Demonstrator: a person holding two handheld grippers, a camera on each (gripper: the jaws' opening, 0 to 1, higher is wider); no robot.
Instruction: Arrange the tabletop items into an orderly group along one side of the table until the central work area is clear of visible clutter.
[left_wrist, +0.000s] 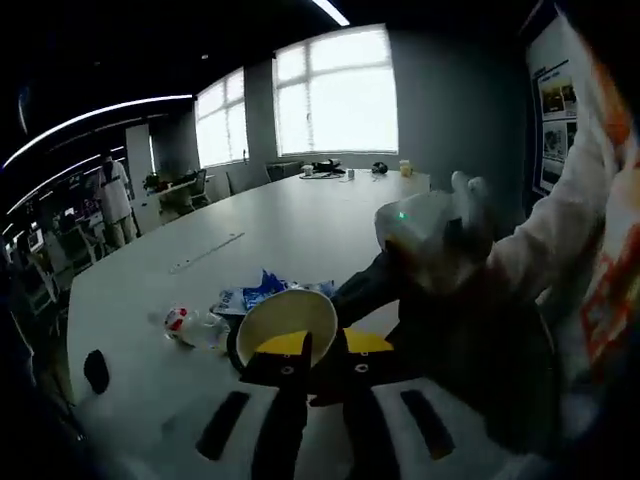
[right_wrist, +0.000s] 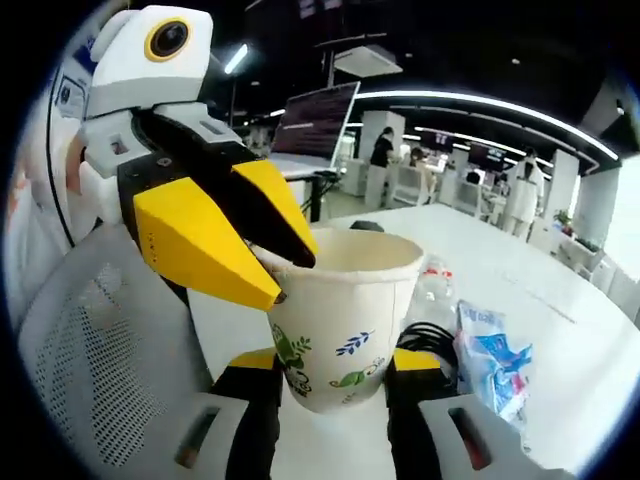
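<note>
Open tabletop (left_wrist: 300, 220) beyond, bottle (left_wrist: 190, 325) and blue packet (left_wrist: 250, 295) left of cup (left_wrist: 285, 320)

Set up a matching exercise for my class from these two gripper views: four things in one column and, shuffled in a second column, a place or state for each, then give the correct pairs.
Things
1. paper cup
2. blue packet
3. plastic bottle
4. small black object

Places or states
A. lying on its side on the table, red and white at one end
B. alone near the table edge
C. held by both grippers, one on its rim
D. flat on the table, beside the cup

Pairs: 1-C, 2-D, 3-A, 4-B
</note>
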